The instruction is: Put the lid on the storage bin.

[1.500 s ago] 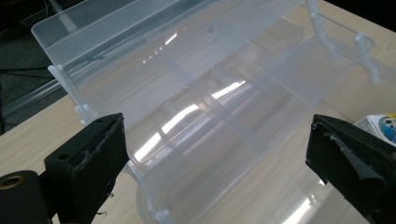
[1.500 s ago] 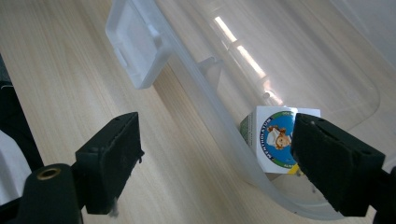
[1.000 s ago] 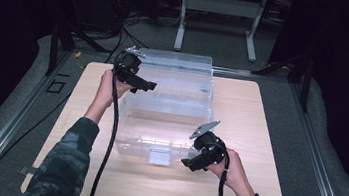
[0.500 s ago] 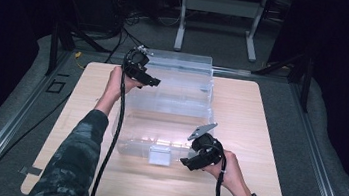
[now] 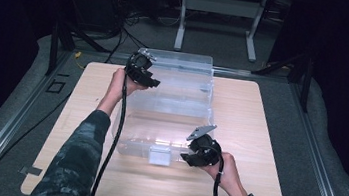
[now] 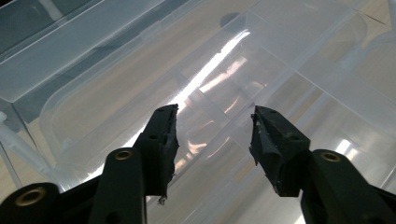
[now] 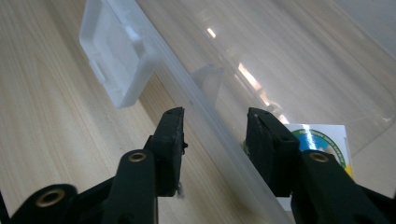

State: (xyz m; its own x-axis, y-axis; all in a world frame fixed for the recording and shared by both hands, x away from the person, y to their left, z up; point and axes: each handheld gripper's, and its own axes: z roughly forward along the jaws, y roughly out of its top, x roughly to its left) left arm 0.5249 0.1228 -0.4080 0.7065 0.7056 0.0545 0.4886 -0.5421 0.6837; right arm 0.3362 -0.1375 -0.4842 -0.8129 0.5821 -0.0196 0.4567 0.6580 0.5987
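**Two hand-held grippers at opposite corners of a clear plastic box**

A large clear plastic box (image 5: 168, 110) sits on a light wooden table (image 5: 263, 139), roughly at its middle, lying lengthwise away from the person. A white latch (image 5: 159, 155) sticks out from the near edge of the box.

The person's left hand (image 5: 116, 83) reaches to the far left corner of the box and holds the left gripper (image 5: 142, 69) over that corner. In the left gripper view, its two black jaws stand apart over the see-through plastic, with the inside of the box showing below them. The jaws have just been closing. The view does not show whether the pads press on the rim, so it cannot be told whether this gripper grasps the box or hangs free above it.

The person's right hand (image 5: 224, 172) rests near the near right corner of the box, holding the right gripper (image 5: 195, 156) against the near edge. In the right gripper view, the rim (image 7: 210, 135) of the box runs between the two jaws, one jaw over the table side and the other over the box side. These jaws have also just been closing, and a gap shows between each pad and the rim, so the rim is straddled but not clamped. A sticker (image 7: 322, 140) with a green and blue round mark shows just behind the right-hand jaw. The latch (image 7: 116, 51) lies further along the same edge.

A black cable trails from each gripper toward the person.
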